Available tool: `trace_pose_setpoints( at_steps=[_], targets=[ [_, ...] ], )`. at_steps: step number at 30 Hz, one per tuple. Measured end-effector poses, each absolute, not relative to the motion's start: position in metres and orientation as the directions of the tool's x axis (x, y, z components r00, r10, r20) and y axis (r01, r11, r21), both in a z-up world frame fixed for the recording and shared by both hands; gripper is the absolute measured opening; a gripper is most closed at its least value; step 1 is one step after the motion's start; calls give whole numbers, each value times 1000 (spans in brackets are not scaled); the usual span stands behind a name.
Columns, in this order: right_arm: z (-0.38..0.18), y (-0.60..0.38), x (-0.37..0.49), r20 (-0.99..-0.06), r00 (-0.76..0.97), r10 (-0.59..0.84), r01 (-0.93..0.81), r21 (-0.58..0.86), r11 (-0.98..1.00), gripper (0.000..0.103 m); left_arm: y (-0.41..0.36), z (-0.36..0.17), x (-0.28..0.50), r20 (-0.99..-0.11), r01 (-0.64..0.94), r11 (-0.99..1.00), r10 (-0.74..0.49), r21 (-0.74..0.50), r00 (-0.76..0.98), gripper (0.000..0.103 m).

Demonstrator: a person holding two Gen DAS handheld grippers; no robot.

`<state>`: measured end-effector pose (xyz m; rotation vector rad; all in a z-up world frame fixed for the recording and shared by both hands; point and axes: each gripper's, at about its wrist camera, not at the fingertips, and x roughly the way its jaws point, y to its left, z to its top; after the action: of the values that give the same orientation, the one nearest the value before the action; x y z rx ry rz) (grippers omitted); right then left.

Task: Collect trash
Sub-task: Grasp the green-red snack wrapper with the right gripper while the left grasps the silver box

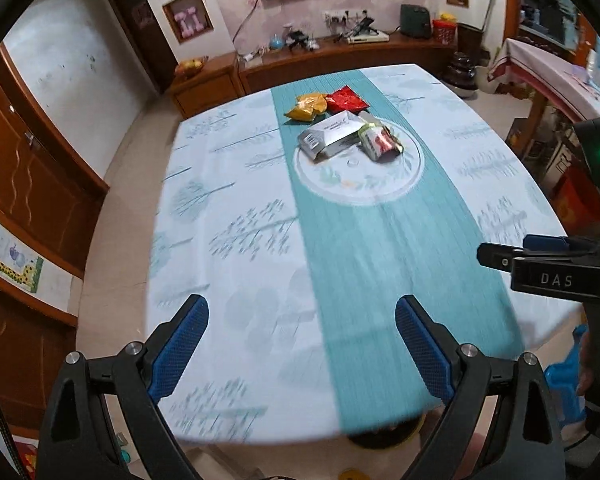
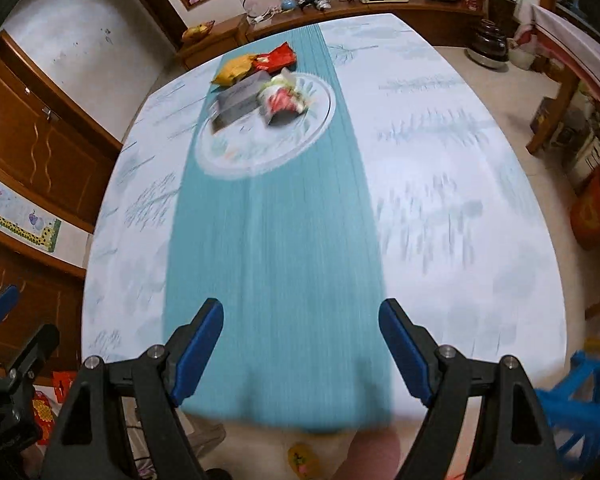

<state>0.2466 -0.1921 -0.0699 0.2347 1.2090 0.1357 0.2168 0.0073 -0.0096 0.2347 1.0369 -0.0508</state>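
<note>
**A:** So what's the trash? A little pile in the upper middle of the frame, far end of the table (image 1: 228, 264): a crumpled yellow wrapper (image 1: 306, 107), a red packet (image 1: 347, 100), a grey-white carton (image 1: 332, 135) and a shiny crushed snack bag (image 1: 380, 140), all bunched and touching.

**B:** The carton's long axis runs diagonally, lower left to upper right. The left gripper (image 1: 302, 350) sits at the bottom of the frame over the near edge, fingers spread wide, holding nothing. The right gripper (image 2: 301, 354) is the same, pointing up the teal strip (image 2: 276, 240).
</note>
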Motion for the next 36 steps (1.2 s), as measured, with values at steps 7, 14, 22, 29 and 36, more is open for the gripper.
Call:
trace_pose_setpoints(
  at_steps=[7, 14, 22, 29, 36],
  targets=[
    [-83, -199, 365, -903, 349, 249, -91, 232, 968, 80, -23, -25, 318, -882, 94, 986, 80, 138, 464, 93],
    [-103, -175, 447, -891, 361, 275, -183, 222, 958, 80, -13, -38, 379, -887, 43, 980, 158, 195, 434, 94],
    [-128, -148, 475, -905, 355, 236, -285, 135, 949, 54, -6, -52, 416, -902, 48, 977, 174, 210, 396, 94],
    [-132, -170, 475, -887, 341, 312, -290, 217, 932, 29, -29, -75, 452, -920, 181, 956, 154, 230, 360, 93],
    [-135, -219, 479, -864, 316, 392, -197, 344, 918, 21, -55, -105, 495, -943, 323, 921, 115, 219, 313, 93]
  ],
)
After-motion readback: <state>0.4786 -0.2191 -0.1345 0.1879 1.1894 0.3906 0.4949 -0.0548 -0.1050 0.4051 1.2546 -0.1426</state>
